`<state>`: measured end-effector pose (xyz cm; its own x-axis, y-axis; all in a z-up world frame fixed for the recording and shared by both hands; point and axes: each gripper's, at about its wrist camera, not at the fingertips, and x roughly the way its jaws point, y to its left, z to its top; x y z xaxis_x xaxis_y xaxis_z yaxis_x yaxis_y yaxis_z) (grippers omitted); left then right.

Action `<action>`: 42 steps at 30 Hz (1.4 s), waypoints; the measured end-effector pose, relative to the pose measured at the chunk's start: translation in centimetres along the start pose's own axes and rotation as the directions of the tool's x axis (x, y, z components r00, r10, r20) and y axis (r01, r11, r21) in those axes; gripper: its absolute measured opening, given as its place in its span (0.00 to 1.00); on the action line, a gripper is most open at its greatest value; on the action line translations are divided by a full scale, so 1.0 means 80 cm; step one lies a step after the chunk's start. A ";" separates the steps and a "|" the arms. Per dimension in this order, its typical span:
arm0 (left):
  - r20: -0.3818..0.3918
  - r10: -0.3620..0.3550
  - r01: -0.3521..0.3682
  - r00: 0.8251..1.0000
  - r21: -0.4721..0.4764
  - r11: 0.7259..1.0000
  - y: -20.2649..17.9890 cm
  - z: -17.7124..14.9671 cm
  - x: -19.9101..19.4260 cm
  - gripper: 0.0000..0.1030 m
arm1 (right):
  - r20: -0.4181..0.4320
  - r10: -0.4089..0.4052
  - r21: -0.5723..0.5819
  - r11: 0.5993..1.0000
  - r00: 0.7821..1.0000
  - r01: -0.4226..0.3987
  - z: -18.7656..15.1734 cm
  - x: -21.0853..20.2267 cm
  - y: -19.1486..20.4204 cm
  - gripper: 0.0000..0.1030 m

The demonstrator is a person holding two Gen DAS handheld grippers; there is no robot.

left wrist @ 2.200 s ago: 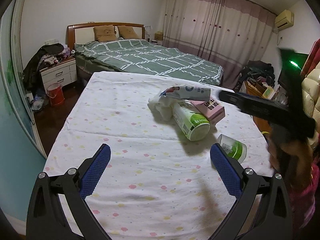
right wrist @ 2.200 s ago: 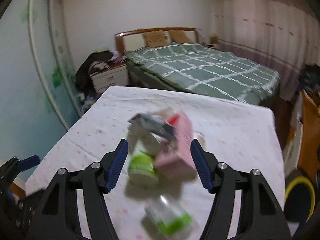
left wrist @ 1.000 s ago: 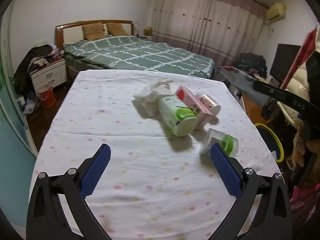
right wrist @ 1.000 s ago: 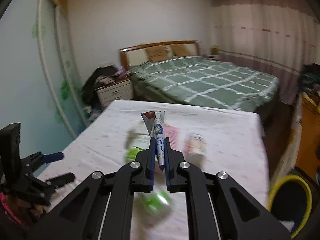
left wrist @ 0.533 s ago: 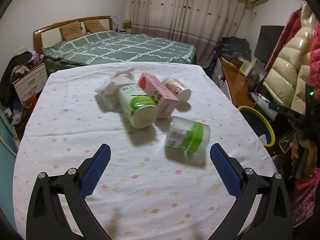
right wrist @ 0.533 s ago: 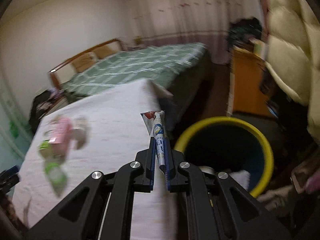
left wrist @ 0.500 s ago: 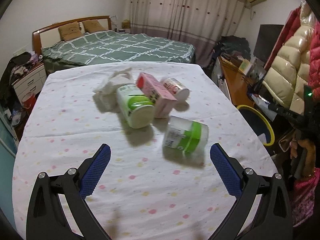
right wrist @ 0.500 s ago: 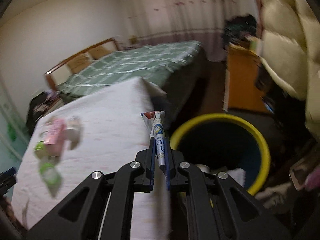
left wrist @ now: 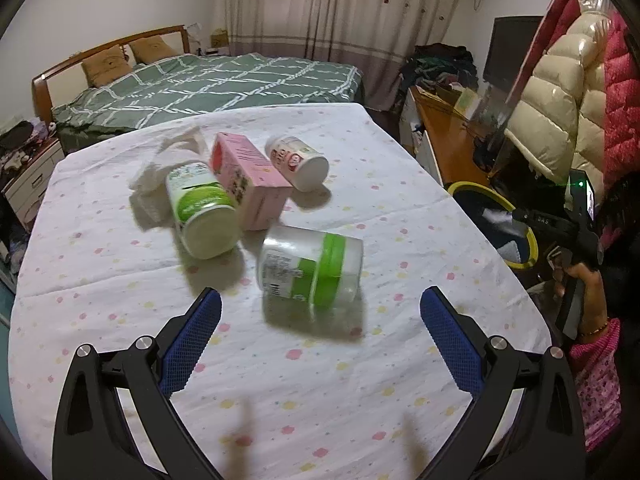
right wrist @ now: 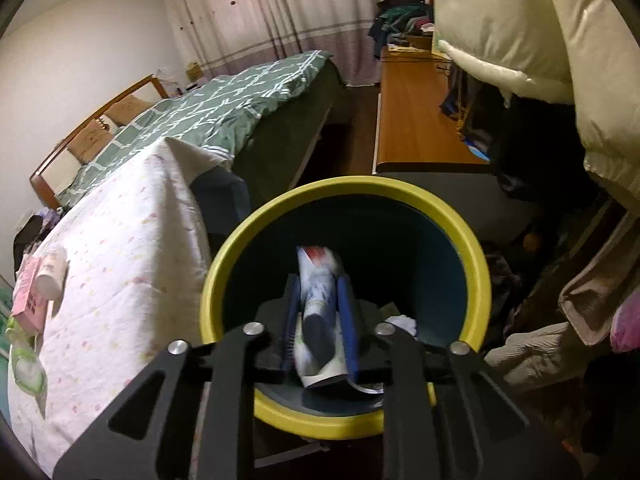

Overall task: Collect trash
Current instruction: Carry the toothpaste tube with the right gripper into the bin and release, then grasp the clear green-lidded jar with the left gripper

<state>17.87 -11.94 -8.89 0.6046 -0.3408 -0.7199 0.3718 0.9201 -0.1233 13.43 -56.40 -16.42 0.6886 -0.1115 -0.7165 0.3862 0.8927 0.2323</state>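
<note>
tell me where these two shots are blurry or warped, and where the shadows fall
Left wrist view: sharp overall, the near green-banded jar slightly smeared, casting a dark shadow toward the camera on the tablecloth; fisheye bends the table edges. Right wrist view: the tube between the right gripper's fingers is motion-blurred, the yellow-rimmed bin interior is dark, and room edges curve.

A lived-in home bedroom: a wooden-framed bed (left wrist: 208, 80) under a green checked quilt, floor-length curtains (left wrist: 332, 8), a bedside cabinet (left wrist: 28, 176), puffer jackets (left wrist: 560, 92) hanging alongside.
</note>
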 end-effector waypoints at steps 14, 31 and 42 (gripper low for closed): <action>-0.044 0.001 0.002 0.999 0.067 0.998 -0.006 0.009 0.034 0.95 | 0.016 0.040 -0.004 0.999 0.999 -0.040 -0.008 -0.020 0.006 0.27; -0.127 -0.040 0.053 0.991 0.095 0.994 0.015 0.026 0.105 0.95 | -0.007 0.076 -0.014 0.997 0.997 -0.076 -0.018 -0.019 0.017 0.32; -0.156 -0.045 0.065 0.987 0.130 0.989 0.009 0.024 0.117 0.68 | -0.009 0.083 -0.016 0.996 0.997 -0.083 -0.020 -0.020 0.020 0.32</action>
<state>25.17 -14.80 -14.37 0.4698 -0.3471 -0.8117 0.4991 0.8629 -0.0801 11.96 -54.09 -15.90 0.7125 -0.0329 -0.7009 0.3175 0.9059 0.2803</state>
